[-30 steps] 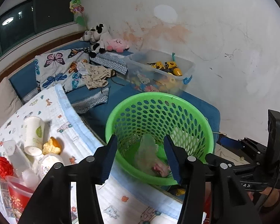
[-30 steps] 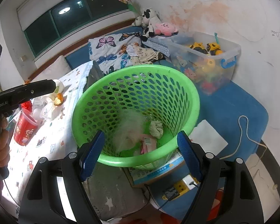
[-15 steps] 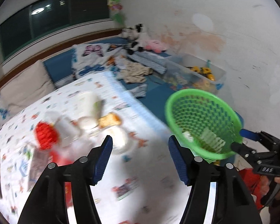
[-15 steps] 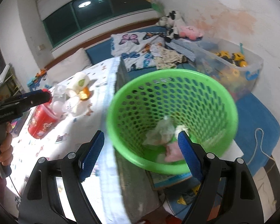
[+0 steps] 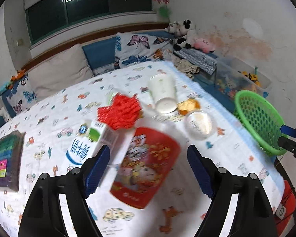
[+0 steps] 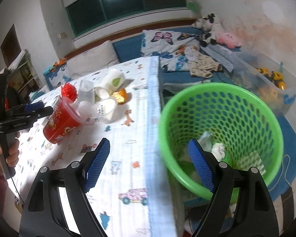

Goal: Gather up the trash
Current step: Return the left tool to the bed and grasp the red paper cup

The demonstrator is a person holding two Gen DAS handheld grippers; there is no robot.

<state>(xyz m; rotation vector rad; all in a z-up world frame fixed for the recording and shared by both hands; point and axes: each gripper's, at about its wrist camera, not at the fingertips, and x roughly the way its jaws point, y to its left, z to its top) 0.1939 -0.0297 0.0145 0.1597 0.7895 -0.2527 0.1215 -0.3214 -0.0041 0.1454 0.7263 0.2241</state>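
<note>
Above the red cup [image 5: 146, 165], left tongs [image 5: 148, 167] gape wide; right tongs [image 6: 148, 164] too.

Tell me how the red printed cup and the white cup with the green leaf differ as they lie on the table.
The red cup is bright red with cartoon prints and a clear rim; the white cup is plain white with one green leaf. The red cup lies nearest the left tool, whose jaws stand open just short of it; the white cup lies farther back, beside an orange scrap. Both lie tipped on their sides on the patterned cloth, outside the green basket.
</note>
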